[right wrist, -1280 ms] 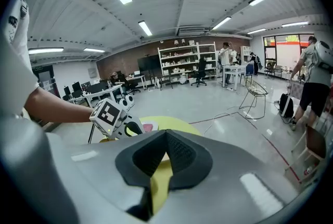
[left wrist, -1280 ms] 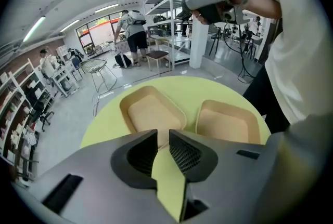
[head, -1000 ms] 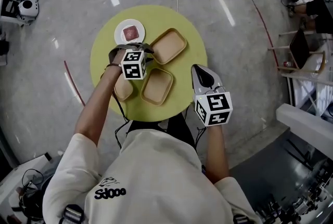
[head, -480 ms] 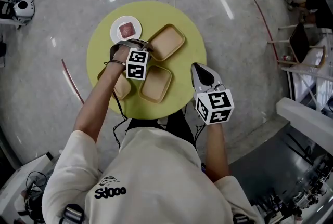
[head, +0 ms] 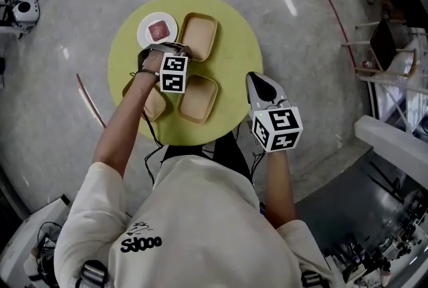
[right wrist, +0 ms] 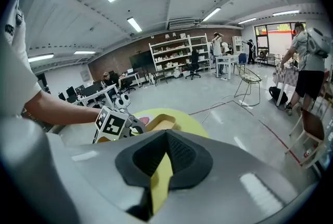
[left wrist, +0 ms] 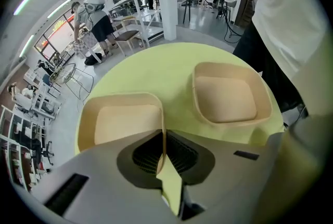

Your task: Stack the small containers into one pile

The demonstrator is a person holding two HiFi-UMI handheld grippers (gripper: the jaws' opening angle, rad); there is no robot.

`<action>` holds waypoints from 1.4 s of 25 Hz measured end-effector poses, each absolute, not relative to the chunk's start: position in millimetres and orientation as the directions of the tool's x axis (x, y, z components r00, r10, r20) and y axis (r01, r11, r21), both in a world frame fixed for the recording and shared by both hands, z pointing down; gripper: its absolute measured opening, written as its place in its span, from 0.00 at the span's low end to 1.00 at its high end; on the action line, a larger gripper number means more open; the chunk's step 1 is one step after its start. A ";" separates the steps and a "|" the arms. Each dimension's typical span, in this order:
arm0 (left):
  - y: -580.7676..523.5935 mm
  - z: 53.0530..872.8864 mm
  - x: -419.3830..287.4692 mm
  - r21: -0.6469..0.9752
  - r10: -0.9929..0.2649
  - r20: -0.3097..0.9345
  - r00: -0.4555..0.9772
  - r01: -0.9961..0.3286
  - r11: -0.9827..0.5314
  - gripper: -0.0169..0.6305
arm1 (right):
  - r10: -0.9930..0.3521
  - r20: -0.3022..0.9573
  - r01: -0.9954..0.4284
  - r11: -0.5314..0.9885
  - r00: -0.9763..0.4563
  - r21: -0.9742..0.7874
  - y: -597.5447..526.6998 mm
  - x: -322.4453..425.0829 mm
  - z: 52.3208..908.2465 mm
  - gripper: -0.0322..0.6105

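1. The left tongs (head: 182,51) are down at the near-left corner of the far container (head: 200,33). It is a shallow tan tray with rounded corners, toward the back of the round yellow-green surface (head: 234,59).
2. They're closing as we watch. In the left gripper view the far container (left wrist: 122,121) has its thin side wall standing upright between the ribbed pads, and the pads press on it from both sides. That is a grip on the wall.
3. The near container (head: 198,97) has the same tan shape and lies flat on the surface, on the person's side of the far one and apart from it. The left gripper view shows it on the right, open side up and empty.
4. The third container (head: 155,106) sits by the left edge of the surface, largely hidden under the person's left forearm (head: 124,126).
5. A white plate (head: 144,33) sits just left of the far container with a reddish piece (head: 159,31) on it. What the piece is, I can't tell.
6. The right tongs (head: 254,79) hang at the right edge of the surface, well clear of every container. In the right gripper view they are closed with nothing between them.
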State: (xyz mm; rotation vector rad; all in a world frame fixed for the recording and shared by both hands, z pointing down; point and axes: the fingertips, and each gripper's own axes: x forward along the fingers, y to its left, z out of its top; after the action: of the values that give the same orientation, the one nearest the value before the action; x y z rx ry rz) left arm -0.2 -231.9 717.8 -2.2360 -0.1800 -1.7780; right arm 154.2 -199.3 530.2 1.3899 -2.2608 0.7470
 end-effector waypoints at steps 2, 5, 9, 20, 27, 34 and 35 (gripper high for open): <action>-232.9 715.5 -1.6 -0.148 -0.087 0.968 0.235 0.258 -0.955 0.06 | -0.698 0.569 -0.900 0.366 -0.435 -0.238 -197.1 155.8 528.6 0.07; -235.3 709.8 -1.6 -0.168 -0.109 0.963 0.247 0.232 -0.958 0.06 | -0.703 0.563 -0.900 0.367 -0.434 -0.235 -194.6 156.7 525.3 0.06; -239.9 699.6 -4.3 -0.201 -0.150 0.956 0.254 0.190 -0.961 0.06 | -0.707 0.555 -0.898 0.375 -0.438 -0.230 -191.5 158.0 519.2 0.06; -226.6 641.9 -9.0 -0.303 -0.255 0.915 0.313 0.114 -0.946 0.06 | -0.732 0.508 -0.889 0.410 -0.454 -0.204 -180.0 154.3 487.4 0.07; -190.1 616.3 -5.0 -0.312 -0.251 0.908 0.335 0.142 -0.939 0.06 | -0.749 0.471 -0.882 0.436 -0.465 -0.178 -171.4 153.6 465.1 0.07; -158.3 610.8 -2.9 -0.325 -0.253 0.902 0.349 0.166 -0.931 0.06 | -0.753 0.458 -0.878 0.448 -0.472 -0.168 -149.4 147.6 457.3 0.07; -153.8 610.9 -0.6 -0.323 -0.248 0.903 0.351 0.172 -0.931 0.06 | -0.754 0.457 -0.878 0.448 -0.472 -0.168 -146.7 148.4 456.8 0.07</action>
State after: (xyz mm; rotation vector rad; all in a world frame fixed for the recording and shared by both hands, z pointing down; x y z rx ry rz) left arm -0.6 -153.8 610.9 -2.2578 0.0668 -1.6041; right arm 148.4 -146.7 456.8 1.3945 -2.3870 0.5546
